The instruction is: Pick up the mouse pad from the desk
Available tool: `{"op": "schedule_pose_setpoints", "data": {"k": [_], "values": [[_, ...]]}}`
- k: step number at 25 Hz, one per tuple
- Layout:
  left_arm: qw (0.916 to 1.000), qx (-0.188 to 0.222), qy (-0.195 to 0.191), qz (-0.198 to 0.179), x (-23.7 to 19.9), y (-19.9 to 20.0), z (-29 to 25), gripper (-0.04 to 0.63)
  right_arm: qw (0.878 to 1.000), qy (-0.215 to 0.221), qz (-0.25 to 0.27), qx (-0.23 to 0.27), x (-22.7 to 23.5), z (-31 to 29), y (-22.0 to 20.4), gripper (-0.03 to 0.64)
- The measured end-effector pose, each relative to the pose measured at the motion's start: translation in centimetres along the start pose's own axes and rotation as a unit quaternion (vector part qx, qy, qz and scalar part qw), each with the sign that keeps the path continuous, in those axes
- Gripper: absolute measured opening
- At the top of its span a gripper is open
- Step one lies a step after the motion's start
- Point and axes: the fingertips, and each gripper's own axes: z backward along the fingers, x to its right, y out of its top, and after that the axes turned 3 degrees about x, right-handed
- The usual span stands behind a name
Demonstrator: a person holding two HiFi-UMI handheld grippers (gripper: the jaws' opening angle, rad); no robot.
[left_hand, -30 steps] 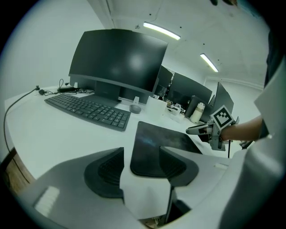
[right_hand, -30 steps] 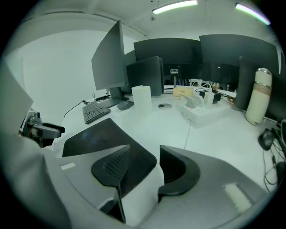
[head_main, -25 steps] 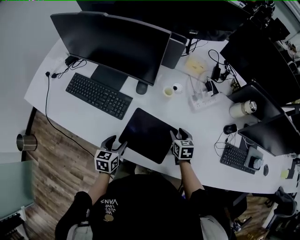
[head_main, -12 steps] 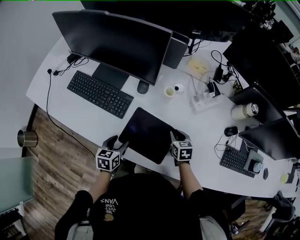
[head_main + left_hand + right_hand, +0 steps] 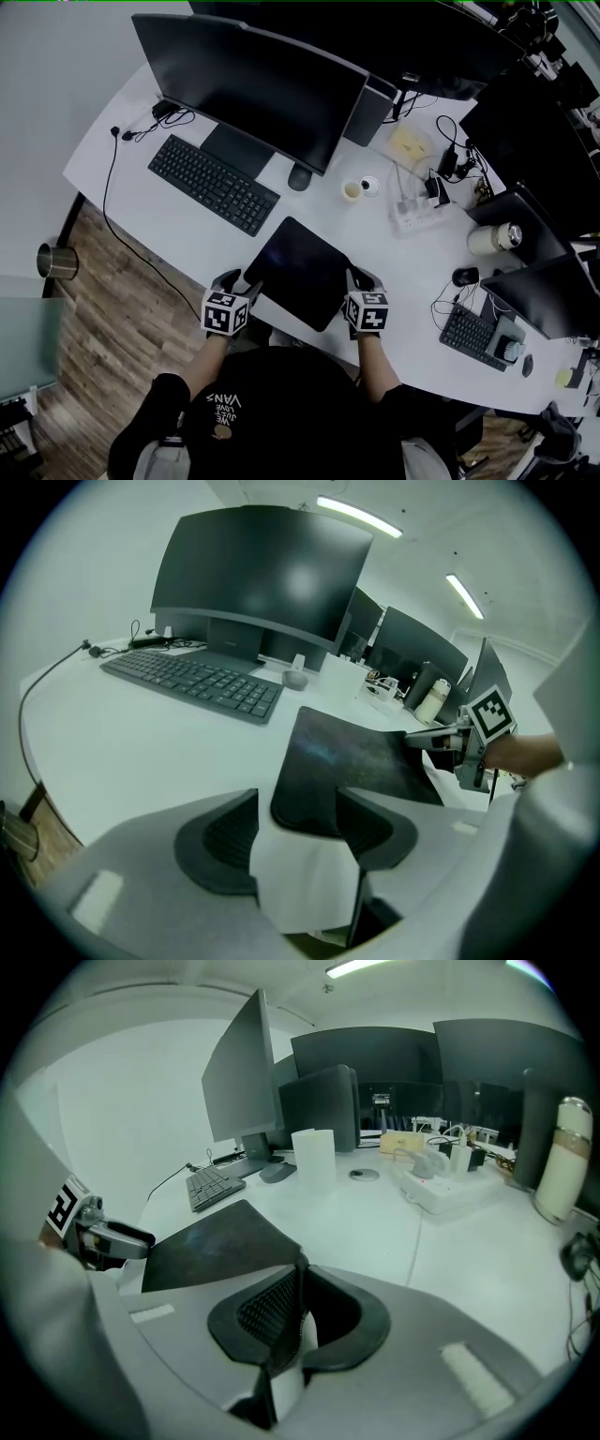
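My 2 forearms reach forward from my body to the near edge of the white desk [image 5: 187,239], one on each side of the mouse pad [image 5: 298,270], and both claws tilt down toward the desktop with their marker cubes facing up.

My left gripper [image 5: 240,283] sits at the pad's near left corner. In the left gripper view its 2 jaws stand apart with that rounded corner between them. There is a bare gap between the pad and the left-hand jaw, so nothing is clamped there.

My right gripper [image 5: 364,278] is at the pad's right corner. In the right gripper view its jaws are closing and have nearly met, and the thin edge of the pad is pinched between the 2 pads.

The mouse pad is dark, and it is turned at a slant so that a corner points at each claw. It lies in front of me between the keyboard [image 5: 214,185] and the desk's near edge. I cannot tell whether any of it has left the surface.
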Motion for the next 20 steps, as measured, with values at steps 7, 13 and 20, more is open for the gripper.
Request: {"op": "schedule_pose_setpoints", "data": {"k": [7, 13, 20], "values": [[1.0, -0.001, 0.008, -0.004, 0.6, 0.5, -1.0, 0.233, 1.0, 0.0, 0.002, 0.001, -0.2, 0.2, 0.0, 0.04], [0.9998, 0.0, 0.017, 0.005, 0.2, 0.6, -1.0, 0.232, 1.0, 0.0, 0.0, 0.001, -0.3, 0.2, 0.0, 0.04], [0.9996, -0.005, -0.004, 0.027, 0.9, 0.6, -1.2, 0.16, 1.0, 0.001, 0.001, 0.003, -0.4, 0.2, 0.1, 0.04]]}}
